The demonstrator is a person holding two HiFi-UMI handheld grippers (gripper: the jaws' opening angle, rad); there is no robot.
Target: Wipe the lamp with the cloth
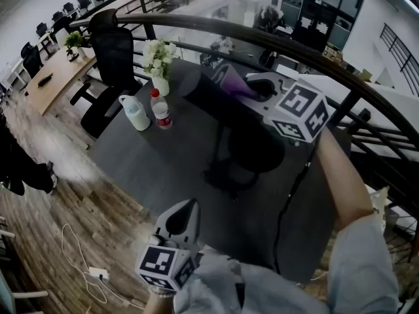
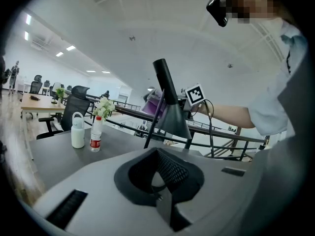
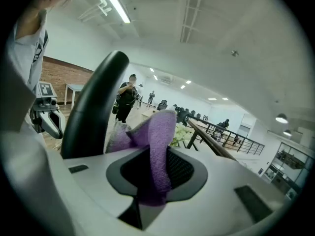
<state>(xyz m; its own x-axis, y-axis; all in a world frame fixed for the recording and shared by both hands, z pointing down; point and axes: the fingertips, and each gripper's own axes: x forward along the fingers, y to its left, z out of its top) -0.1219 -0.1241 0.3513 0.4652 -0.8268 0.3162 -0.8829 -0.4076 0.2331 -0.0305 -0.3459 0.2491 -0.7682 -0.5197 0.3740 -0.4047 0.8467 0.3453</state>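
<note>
My right gripper is clamped on the purple cloth. A fold is pinched between the jaws, and the free end stands up ahead of them and flops to their left. That is the side that matters, because the lamp lies just left of these jaws. Its black stem rises beside the cloth with its long axis running up and away from the gripper, leaning slightly right at the top. The cloth's loose edge looks to be against the stem, though I cannot see the contact itself. Below the stem the cone shade flares out toward the bench. I judge the wipe should run along that axis, with the gripper pressing leftward so the cloth drags on the stem and does not trail beside it. My left gripper is well back from all this, low and near my body. Its jaws are closed together with nothing between them, and the lamp stands ahead of it across a bare stretch of bench. The right hand is plainly the nearer one, so the left could only steady the base if the lamp rocks. A white bottle, a water bottle and a vase of flowers stand far off to the left, out of the way.
</note>
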